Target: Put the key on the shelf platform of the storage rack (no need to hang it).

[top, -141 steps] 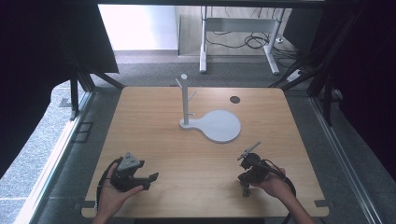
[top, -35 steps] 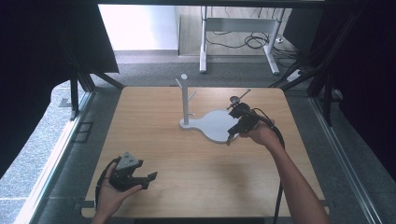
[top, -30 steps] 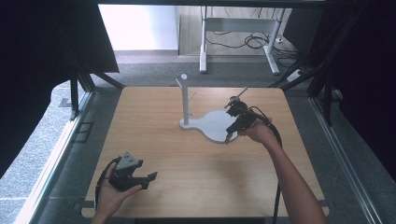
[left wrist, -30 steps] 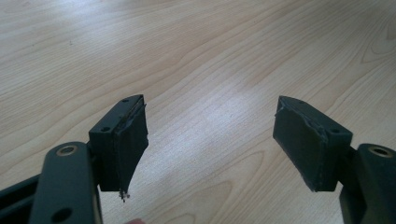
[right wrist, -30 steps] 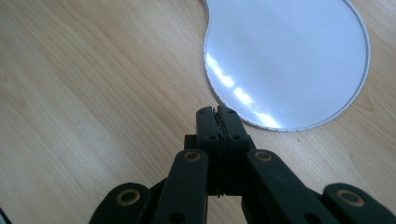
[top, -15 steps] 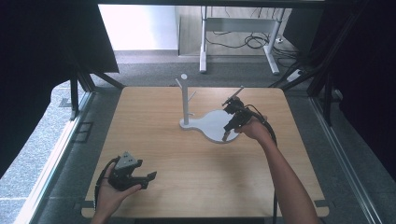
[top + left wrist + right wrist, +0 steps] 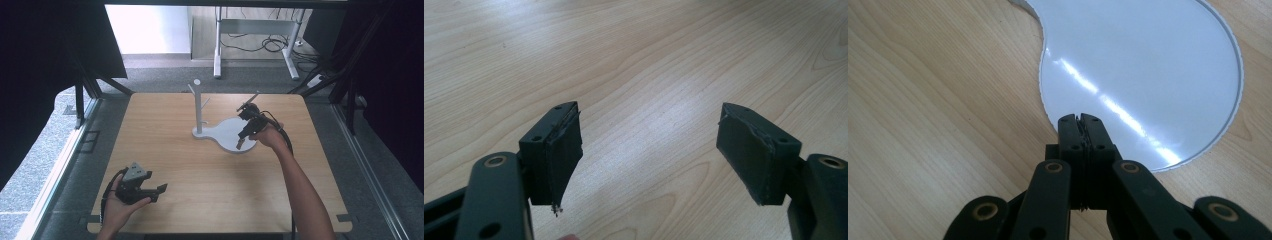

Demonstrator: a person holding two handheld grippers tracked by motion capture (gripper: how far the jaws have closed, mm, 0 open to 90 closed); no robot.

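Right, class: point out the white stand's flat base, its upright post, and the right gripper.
Flat base (image 7: 1148, 65), right gripper view, on its glossy round top.
Upright post (image 7: 198, 107), high view, midway up the white shaft.
Right gripper (image 7: 1081, 120), right gripper view, where its shut jaw tips meet over the base's edge.

Wooden table (image 7: 210, 200), white stand (image 7: 220, 132), two hand-held grippers.

White stand: upright post with side pegs on a flat rounded base, mid-table. Right gripper (image 7: 240, 144): held over the base's near right edge, jaws pointing down at it, cable trailing along the forearm. Left gripper (image 7: 159, 189): in the left hand at the near left corner, well apart from the stand.
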